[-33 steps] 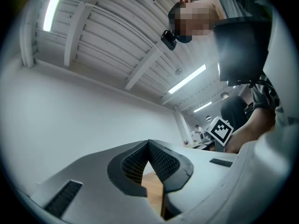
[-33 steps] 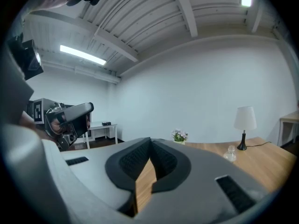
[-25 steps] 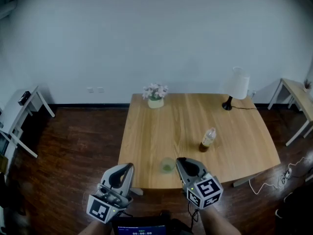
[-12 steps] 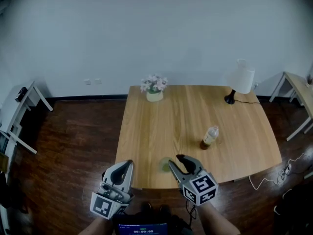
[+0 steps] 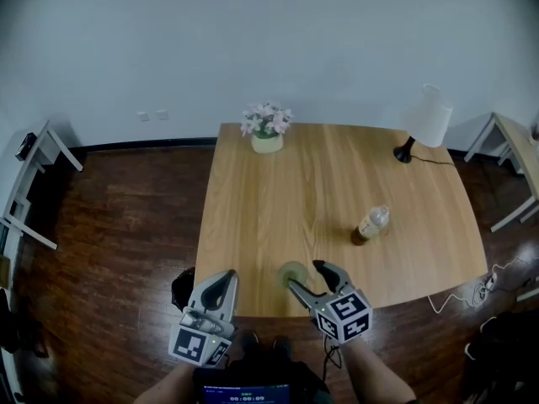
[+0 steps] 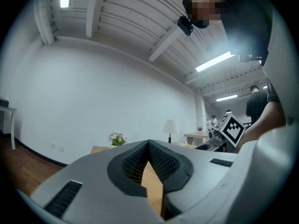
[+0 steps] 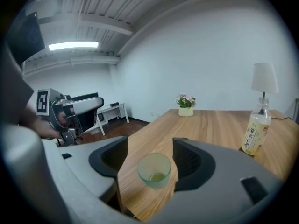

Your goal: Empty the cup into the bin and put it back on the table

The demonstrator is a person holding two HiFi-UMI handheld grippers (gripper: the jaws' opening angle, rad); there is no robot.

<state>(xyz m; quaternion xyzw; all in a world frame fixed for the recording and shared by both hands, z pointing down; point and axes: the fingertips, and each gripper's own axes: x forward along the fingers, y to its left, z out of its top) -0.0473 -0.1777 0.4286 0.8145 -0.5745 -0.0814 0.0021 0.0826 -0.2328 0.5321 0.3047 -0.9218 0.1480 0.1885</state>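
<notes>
A translucent green cup stands upright near the front edge of the wooden table. In the right gripper view the cup has a little yellowish matter at its bottom. My right gripper reaches over the table edge with its jaws opening. The cup sits between the jaws of the right gripper, and the pads do not touch it. My left gripper hangs shut and empty just left of the table's front corner, over the floor. Nothing is between the fingers of the left gripper.
A plastic bottle of tea stands right of the cup. A white lamp and a flower pot sit at the table's far side. A white side table stands far left, another table far right. No bin shows.
The right gripper's jaws have gone from shut to open and have moved left and forward around the cup. The left gripper has stayed shut.
</notes>
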